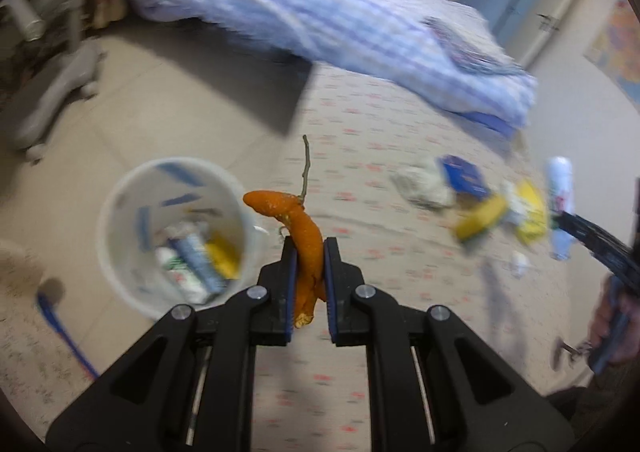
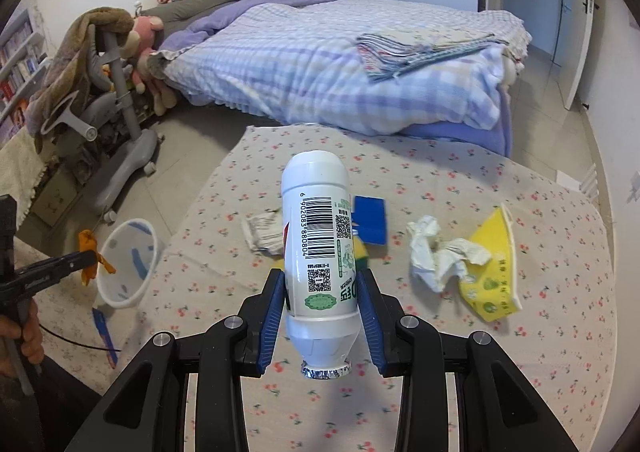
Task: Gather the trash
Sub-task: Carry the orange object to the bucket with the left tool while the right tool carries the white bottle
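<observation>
item: orange peel (image 1: 306, 248), pinched in left tongs (image 1: 309, 252), just beside the rim of the white bin (image 1: 120, 187). item: white bottle (image 2: 318, 252), clamped in right tongs (image 2: 320, 292), above the worktop (image 2: 520, 372), well apart from the bin. handling: centre the peel over the bin mouth before letting go

Left view motion-blurred, right sharp; soft, perhaps window, daylight; fisheye-bent edges.

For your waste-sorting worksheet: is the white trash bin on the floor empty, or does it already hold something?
Not empty. The left wrist view looks into the white bin and shows several pieces of trash at its bottom, among them something yellow.
</observation>
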